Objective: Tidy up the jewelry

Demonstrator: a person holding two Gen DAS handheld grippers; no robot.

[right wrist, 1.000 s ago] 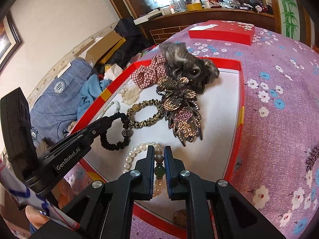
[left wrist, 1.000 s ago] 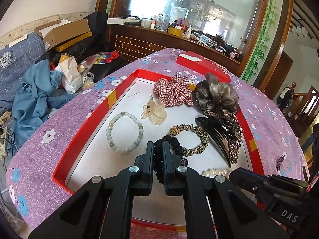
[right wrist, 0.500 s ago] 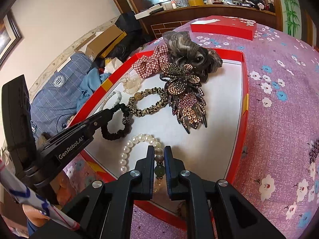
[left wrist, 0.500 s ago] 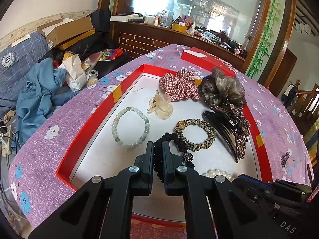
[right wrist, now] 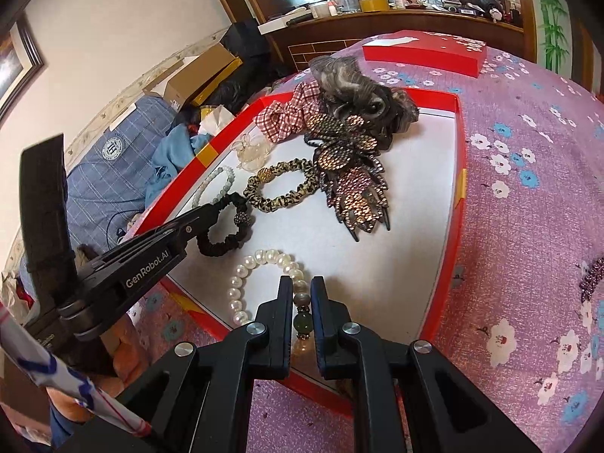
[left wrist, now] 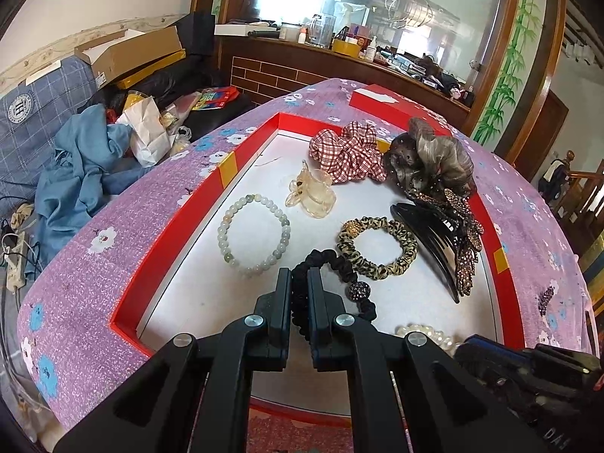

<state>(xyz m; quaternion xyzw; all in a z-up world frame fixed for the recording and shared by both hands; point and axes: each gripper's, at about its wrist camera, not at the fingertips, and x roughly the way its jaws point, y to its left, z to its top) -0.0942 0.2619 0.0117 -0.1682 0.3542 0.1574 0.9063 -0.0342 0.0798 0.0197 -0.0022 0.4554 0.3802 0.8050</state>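
A red tray (left wrist: 166,222) with a white floor holds the jewelry. My left gripper (left wrist: 300,277) is shut on a black scrunchie (left wrist: 341,268) with a beaded ball; it also shows in the right wrist view (right wrist: 222,232). My right gripper (right wrist: 301,287) is shut on a pearl bracelet (right wrist: 249,275) with a green bead, near the tray's front edge. Also in the tray lie a jade bead bracelet (left wrist: 253,234), a leopard scrunchie (left wrist: 377,247), a clear claw clip (left wrist: 311,192), a plaid scrunchie (left wrist: 347,156), a grey hair bun piece (left wrist: 434,158) and a rhinestone claw clip (right wrist: 351,173).
The tray sits on a purple floral cloth (right wrist: 528,188). A red box lid (right wrist: 422,51) lies at the far end. A small purple hair clip (right wrist: 590,277) lies on the cloth right of the tray. A cluttered sofa (left wrist: 75,143) stands to the left.
Both grippers have drawn back slightly toward the tray's front edge, each keeping its hold. The items in the tray have not moved.
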